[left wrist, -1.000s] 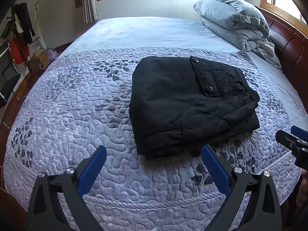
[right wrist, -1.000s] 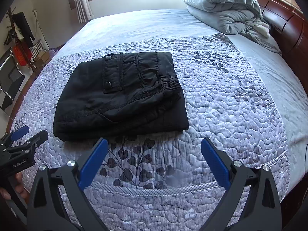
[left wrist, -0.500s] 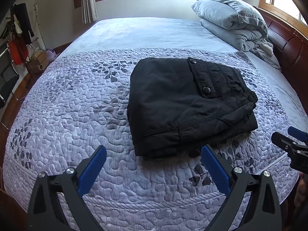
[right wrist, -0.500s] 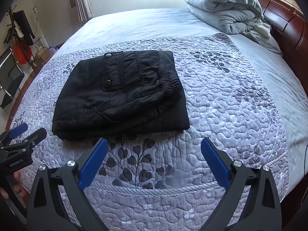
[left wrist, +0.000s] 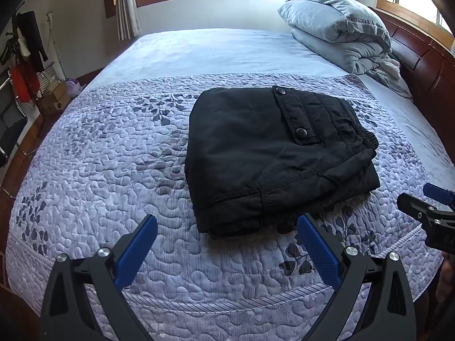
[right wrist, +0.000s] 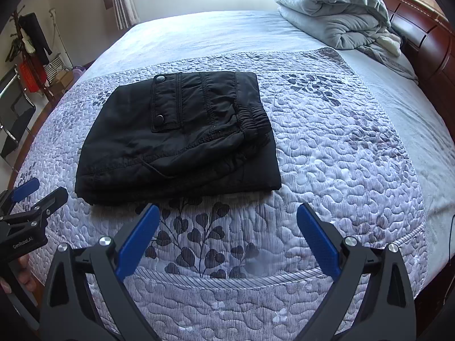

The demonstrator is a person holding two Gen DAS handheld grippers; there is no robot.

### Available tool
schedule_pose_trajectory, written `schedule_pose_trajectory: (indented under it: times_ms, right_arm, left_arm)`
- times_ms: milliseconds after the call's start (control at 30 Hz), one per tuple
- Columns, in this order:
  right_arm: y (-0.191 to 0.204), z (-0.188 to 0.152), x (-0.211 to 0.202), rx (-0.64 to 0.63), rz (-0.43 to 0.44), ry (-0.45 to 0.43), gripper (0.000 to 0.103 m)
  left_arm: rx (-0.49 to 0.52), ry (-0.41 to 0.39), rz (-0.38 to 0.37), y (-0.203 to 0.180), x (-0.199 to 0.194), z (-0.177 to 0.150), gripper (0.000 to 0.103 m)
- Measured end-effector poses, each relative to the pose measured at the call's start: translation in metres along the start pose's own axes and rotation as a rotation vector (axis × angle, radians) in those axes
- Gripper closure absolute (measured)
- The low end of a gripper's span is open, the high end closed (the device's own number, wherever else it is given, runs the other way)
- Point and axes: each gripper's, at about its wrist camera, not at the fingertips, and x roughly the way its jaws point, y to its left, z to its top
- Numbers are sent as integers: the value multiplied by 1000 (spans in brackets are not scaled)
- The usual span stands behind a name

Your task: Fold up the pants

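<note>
Black pants lie folded into a compact rectangle on the quilted bed, a snap pocket flap on top and the elastic waistband at the right. They also show in the right wrist view. My left gripper is open and empty, held just short of the pants' near edge. My right gripper is open and empty, near the pants' front right corner. Each gripper shows at the edge of the other's view: the right one, the left one.
A lavender quilt covers the near half of the bed. A folded grey duvet sits at the far right by the wooden headboard. A coat rack, a chair and boxes stand on the floor at left.
Both grippers have drifted slightly; the pants sit a touch lower and more to the left in the left wrist view. The pants themselves have not moved and both grippers stay open.
</note>
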Motion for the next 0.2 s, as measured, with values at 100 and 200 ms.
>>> schedule_pose_trajectory:
  times_ms: [100,200]
  right_arm:
    - [0,-1,0,3,1,0,6]
    - [-1,-1,0,1,0,0,6]
  left_arm:
    - [2,10,5,0,1,1,4]
    - [-10,13,3,2,1,0,4]
